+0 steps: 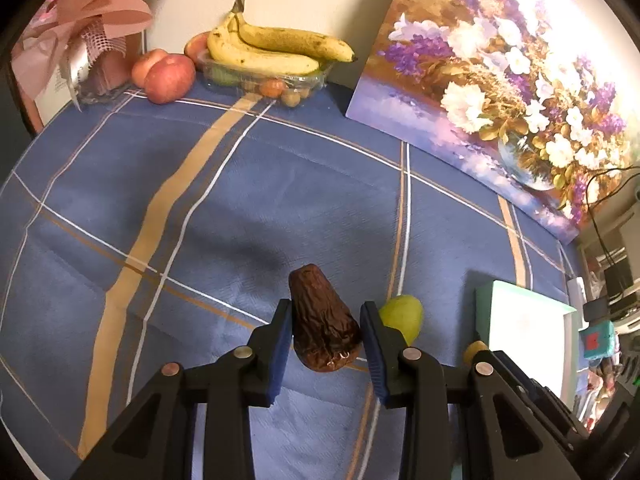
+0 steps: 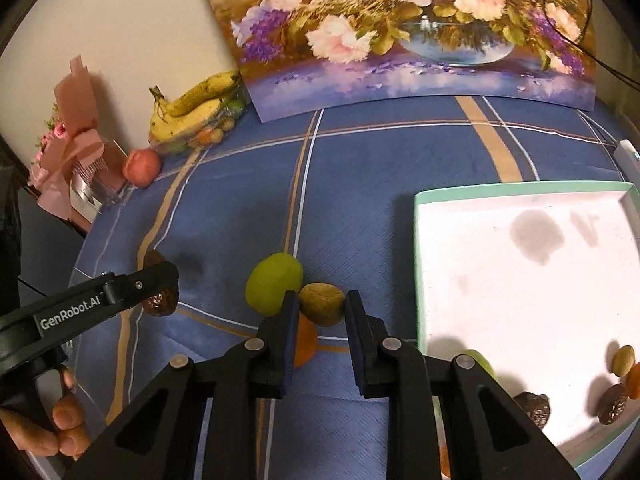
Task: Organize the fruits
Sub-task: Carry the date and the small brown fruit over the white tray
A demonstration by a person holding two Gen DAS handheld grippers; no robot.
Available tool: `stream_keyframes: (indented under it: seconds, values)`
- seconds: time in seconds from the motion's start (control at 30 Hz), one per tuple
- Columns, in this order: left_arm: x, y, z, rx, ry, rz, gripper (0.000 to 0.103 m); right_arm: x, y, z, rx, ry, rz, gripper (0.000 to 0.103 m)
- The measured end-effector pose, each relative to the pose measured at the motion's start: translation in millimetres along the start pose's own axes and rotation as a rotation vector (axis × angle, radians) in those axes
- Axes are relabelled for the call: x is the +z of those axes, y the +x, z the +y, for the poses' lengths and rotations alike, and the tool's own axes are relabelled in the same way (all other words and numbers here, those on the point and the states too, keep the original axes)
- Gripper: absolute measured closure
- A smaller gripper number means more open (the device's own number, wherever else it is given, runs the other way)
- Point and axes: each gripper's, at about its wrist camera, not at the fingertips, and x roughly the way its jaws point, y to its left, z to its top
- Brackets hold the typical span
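Note:
My left gripper (image 1: pixel 326 308) is shut on a dark brown, wrinkled date (image 1: pixel 320 320), held just above the blue checked tablecloth (image 1: pixel 200 200). In the right wrist view one of its fingers (image 2: pixel 156 278) crosses the same date (image 2: pixel 162 306). My right gripper (image 2: pixel 322 300) is shut on a small olive-brown round fruit (image 2: pixel 322 305), also off the cloth. A green grape (image 2: pixel 274 282) lies on the cloth just left of it, and an orange fruit (image 2: pixel 306 344) lies under the left finger. The white tray with a mint rim (image 2: pixel 520 196) stands to the right, with several small fruits in its near corner (image 2: pixel 612 404).
A bunch of bananas (image 1: pixel 276 48) rests on a clear plastic box of small fruits (image 1: pixel 276 84) by the back wall, next to two apples (image 1: pixel 168 78). A flower painting (image 1: pixel 500 80) leans on the wall. A pink bouquet (image 1: pixel 84 40) stands at the far left. A hand (image 2: pixel 60 432) holds the left gripper.

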Motion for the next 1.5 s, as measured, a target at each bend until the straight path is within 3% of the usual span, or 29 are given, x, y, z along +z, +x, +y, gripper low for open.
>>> stream_keyframes:
  seconds: [0.4,1.0,1.2,1.5]
  values:
    - [-12,-13,-51,0.027,0.072,-0.037,0.067,5,-40,-46,-0.046,0.051,-0.046,0.079]
    - [-40,9,-185,-0.083,0.315,0.013,0.067,24,-89,-154,-0.218,0.190,-0.105,0.079]
    - [-43,23,-214,-0.093,0.387,0.018,0.067,30,-90,-176,-0.250,0.206,-0.111,0.079]
    - [-46,52,-229,-0.086,0.420,0.042,0.067,35,-72,-197,-0.277,0.211,-0.080,0.079]
